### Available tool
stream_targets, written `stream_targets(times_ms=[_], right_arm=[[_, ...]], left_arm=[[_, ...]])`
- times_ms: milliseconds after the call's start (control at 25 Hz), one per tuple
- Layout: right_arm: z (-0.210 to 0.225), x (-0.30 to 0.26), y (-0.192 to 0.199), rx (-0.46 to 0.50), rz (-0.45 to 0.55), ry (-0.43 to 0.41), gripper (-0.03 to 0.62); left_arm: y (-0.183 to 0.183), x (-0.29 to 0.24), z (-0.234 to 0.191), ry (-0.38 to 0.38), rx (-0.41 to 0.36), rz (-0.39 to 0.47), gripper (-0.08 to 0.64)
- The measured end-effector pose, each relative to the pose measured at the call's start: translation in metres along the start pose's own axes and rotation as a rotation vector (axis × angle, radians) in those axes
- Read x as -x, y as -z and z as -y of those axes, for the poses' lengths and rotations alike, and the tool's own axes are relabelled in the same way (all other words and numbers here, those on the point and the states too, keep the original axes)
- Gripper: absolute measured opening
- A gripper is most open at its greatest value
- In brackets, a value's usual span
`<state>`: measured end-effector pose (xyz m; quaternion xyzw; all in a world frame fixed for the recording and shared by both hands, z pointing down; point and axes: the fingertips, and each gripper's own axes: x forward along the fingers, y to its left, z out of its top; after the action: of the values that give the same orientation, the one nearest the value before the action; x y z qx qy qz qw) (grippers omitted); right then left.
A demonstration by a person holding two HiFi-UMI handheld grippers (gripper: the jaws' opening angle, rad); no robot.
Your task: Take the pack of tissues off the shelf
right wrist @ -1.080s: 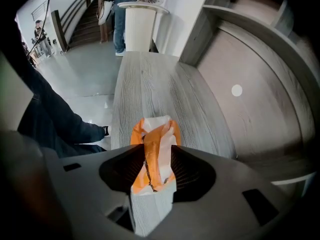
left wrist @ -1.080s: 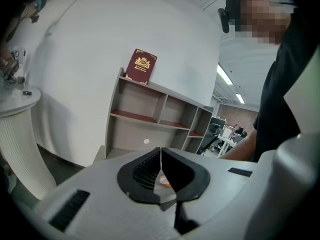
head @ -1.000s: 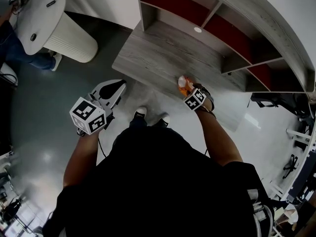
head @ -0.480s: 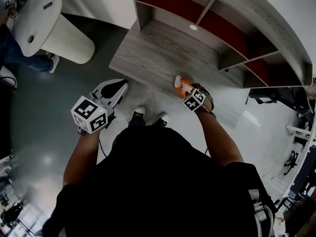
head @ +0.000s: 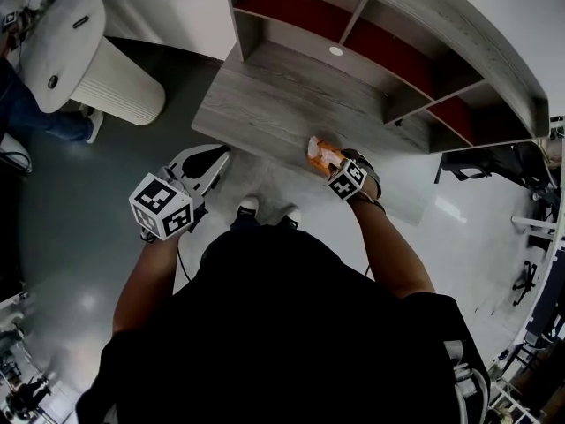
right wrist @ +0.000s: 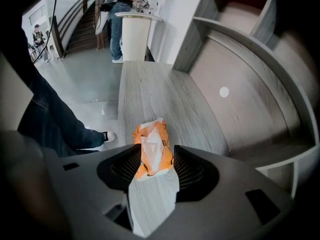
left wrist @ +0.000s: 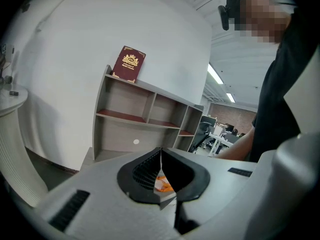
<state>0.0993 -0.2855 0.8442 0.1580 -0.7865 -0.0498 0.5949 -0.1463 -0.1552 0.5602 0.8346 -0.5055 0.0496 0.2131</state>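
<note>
1. Right tongs (right wrist: 156, 160): pointing steeply down over the table (right wrist: 145, 89). Jaws spread wide, and they have just been opening.
2. Pack (right wrist: 152, 145), orange and white, lies flat on the table between those jaws. Ribbed pads sit close at both sides, with no squeeze to be seen.
3. Pack is near the table's front edge, well out from the shelf (head: 441, 34) compartments behind it.
4. Left tongs (left wrist: 160, 156): jaws closed tip to tip, nothing in them. Held over the floor (head: 79, 201) off the table's left corner, well apart from the pack.
5. Red book (left wrist: 129, 64) stands on top of the shelf, against the wall.
</note>
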Motion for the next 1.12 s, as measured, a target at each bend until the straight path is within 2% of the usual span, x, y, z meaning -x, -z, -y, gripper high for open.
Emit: stream_targets(times_ms=[200, 360, 640, 880, 1120], right_arm=[[0.006, 0.026, -0.004, -0.097, 0.055, 0.022, 0.221], [0.014, 0.064, -0.017, -0.219, 0.165, 0.027, 0.221], [0.023, 0.142, -0.030, -0.338, 0.315, 0.060, 0.212], [0.022, 0.211, -0.052, -0.435, 0.527, 0.058, 0.199], [0.018, 0.274, -0.069, -0.470, 0.719, 0.121, 0.144]], left_arm=[[-0.006, -0.005, 0.006, 0.040, -0.030, -0.009, 0.018], [-0.014, -0.010, 0.010, 0.072, -0.047, -0.002, 0.020], [-0.030, -0.024, 0.016, 0.128, -0.079, 0.009, 0.018], [-0.036, -0.043, 0.029, 0.212, -0.109, -0.002, 0.019], [-0.040, -0.059, 0.049, 0.305, -0.143, -0.009, 0.018]])
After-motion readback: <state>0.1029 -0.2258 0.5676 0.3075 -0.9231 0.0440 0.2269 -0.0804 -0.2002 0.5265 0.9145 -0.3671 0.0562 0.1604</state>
